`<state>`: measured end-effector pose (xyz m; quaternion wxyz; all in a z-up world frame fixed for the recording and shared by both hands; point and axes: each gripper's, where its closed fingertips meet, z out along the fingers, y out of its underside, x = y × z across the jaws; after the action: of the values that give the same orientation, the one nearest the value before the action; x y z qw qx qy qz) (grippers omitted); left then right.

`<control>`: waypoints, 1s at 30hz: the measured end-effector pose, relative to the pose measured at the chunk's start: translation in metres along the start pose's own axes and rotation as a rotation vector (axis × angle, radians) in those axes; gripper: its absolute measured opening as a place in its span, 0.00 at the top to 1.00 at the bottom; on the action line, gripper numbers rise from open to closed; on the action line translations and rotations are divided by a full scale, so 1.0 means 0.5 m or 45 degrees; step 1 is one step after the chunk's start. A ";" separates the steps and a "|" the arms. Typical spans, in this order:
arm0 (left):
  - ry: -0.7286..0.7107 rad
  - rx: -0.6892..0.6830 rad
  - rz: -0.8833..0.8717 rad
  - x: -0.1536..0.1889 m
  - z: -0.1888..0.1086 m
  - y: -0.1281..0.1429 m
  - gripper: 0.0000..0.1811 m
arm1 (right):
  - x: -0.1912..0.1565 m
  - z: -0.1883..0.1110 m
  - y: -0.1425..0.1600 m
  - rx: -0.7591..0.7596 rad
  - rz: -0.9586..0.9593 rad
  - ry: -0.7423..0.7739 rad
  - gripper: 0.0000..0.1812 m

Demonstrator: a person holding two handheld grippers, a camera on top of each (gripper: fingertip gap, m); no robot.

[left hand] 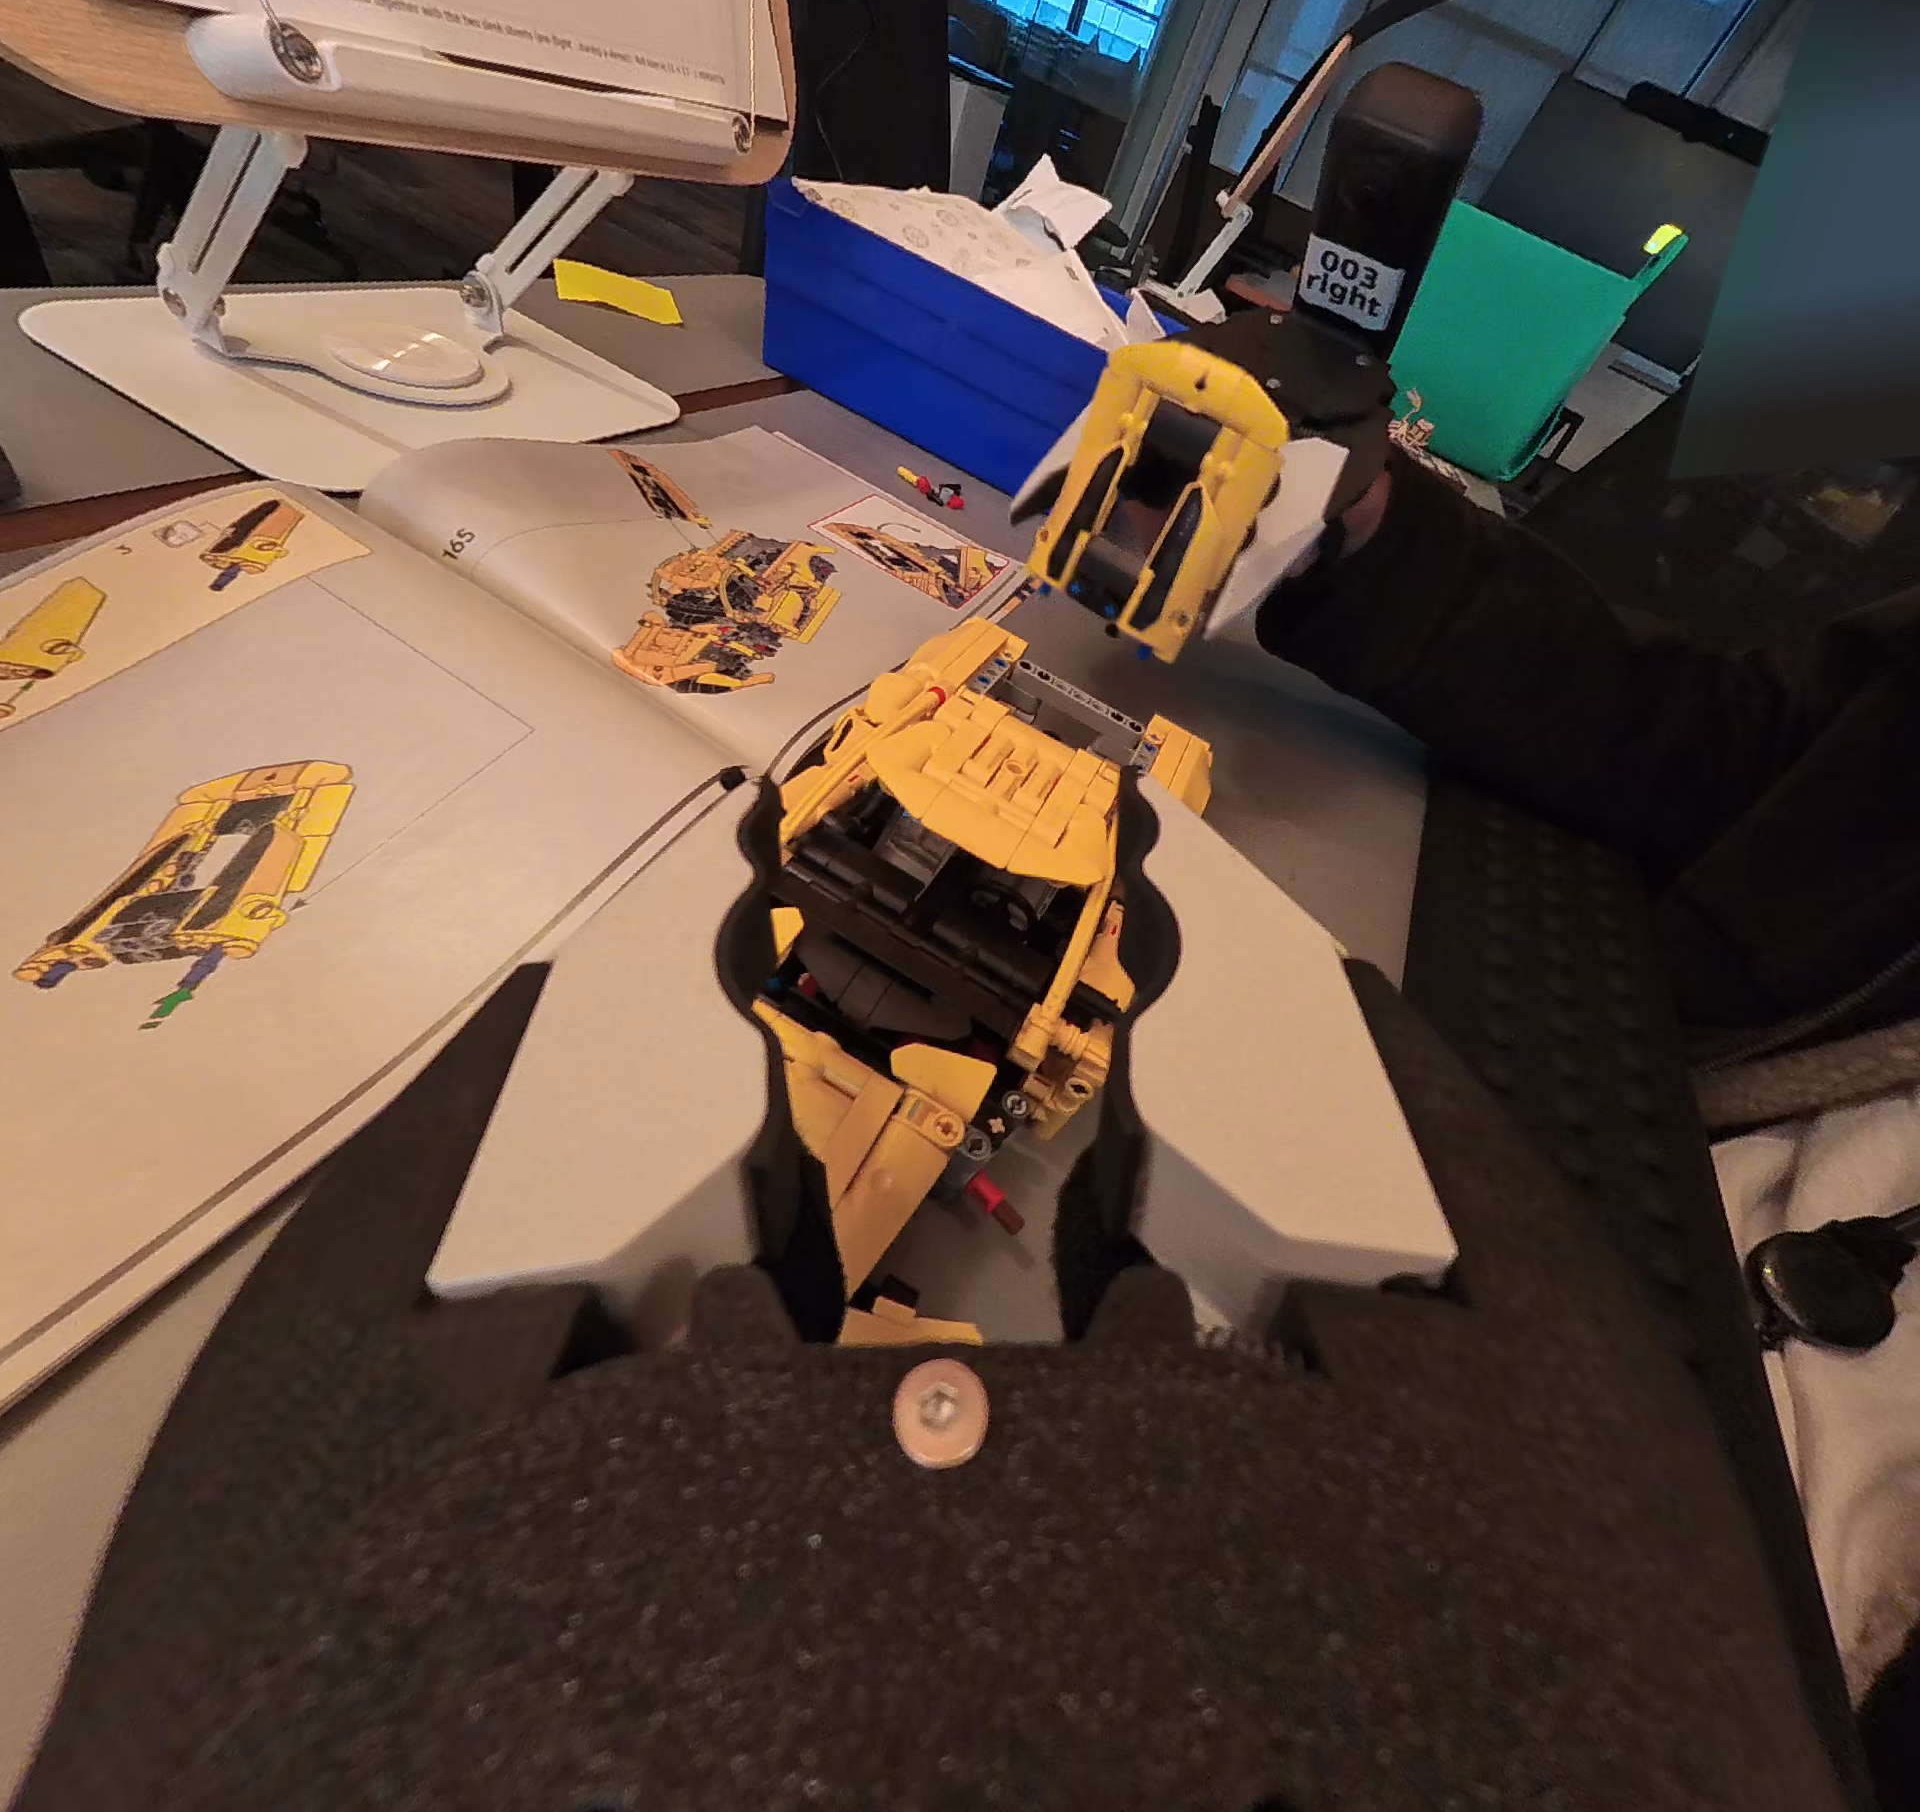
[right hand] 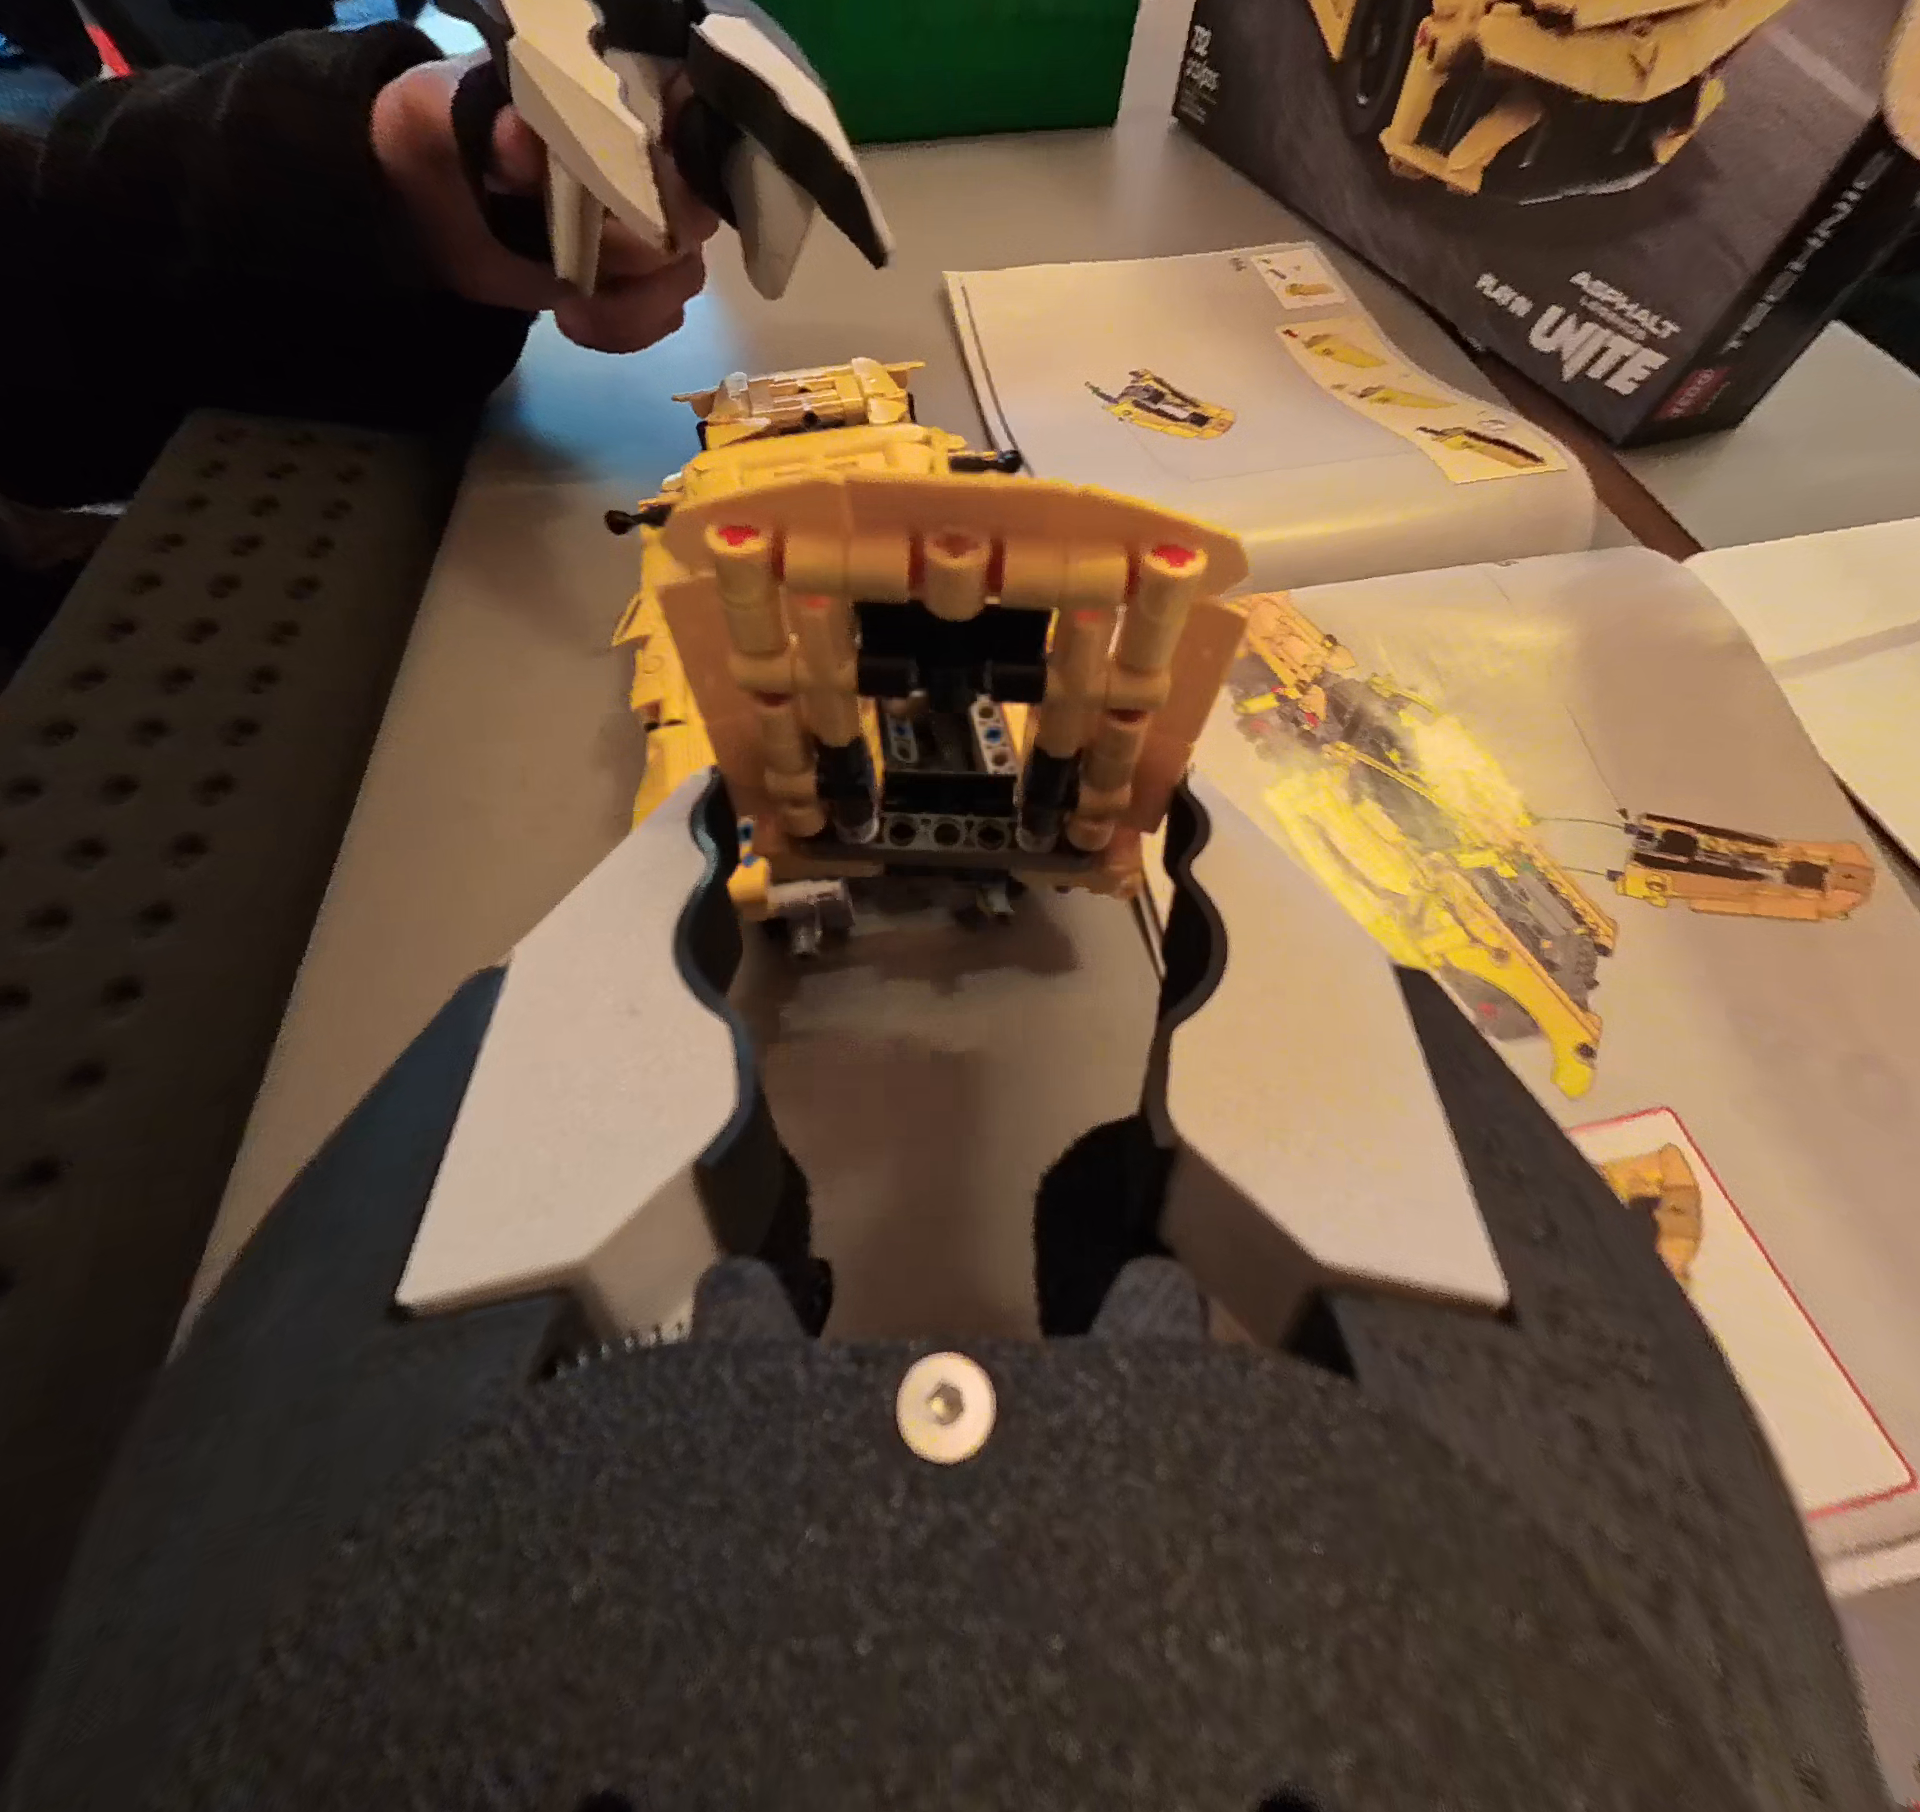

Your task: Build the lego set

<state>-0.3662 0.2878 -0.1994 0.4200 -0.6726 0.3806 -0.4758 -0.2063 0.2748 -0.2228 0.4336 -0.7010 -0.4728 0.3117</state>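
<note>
Right hand-held gripper clamping yellow panel (red-tipped pins)

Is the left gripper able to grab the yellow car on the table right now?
Probably yes. The left gripper is open and empty, hovering above the car with nothing between them. The right gripper holds its yellow panel clear of that path.

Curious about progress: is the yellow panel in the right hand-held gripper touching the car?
Apart. The left wrist view shows grey table between the raised yellow panel and the car.
</note>
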 end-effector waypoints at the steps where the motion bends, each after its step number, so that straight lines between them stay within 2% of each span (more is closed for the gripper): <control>1: 0.002 0.000 -0.002 0.001 0.000 0.000 0.64 | 0.008 -0.007 0.003 0.003 0.010 0.020 0.55; 11: 0.030 0.001 -0.046 0.001 0.000 -0.001 0.65 | 0.105 -0.056 0.038 0.077 0.169 0.237 0.55; 15: 0.044 -0.001 -0.061 -0.004 -0.001 -0.004 0.65 | 0.150 -0.092 0.003 0.271 0.150 0.417 0.55; 19: 0.039 0.057 -0.129 -0.025 -0.015 -0.018 0.65 | 0.166 -0.115 0.000 0.342 0.229 0.450 0.55; 30: 0.020 0.064 -0.221 -0.064 -0.015 -0.012 0.65 | 0.171 -0.096 0.034 0.297 0.260 0.430 0.55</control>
<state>-0.3808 0.3176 -0.2026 0.3910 -0.6883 0.3122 -0.5252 -0.1280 0.3367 -0.2198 0.5508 -0.7326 -0.2809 0.2847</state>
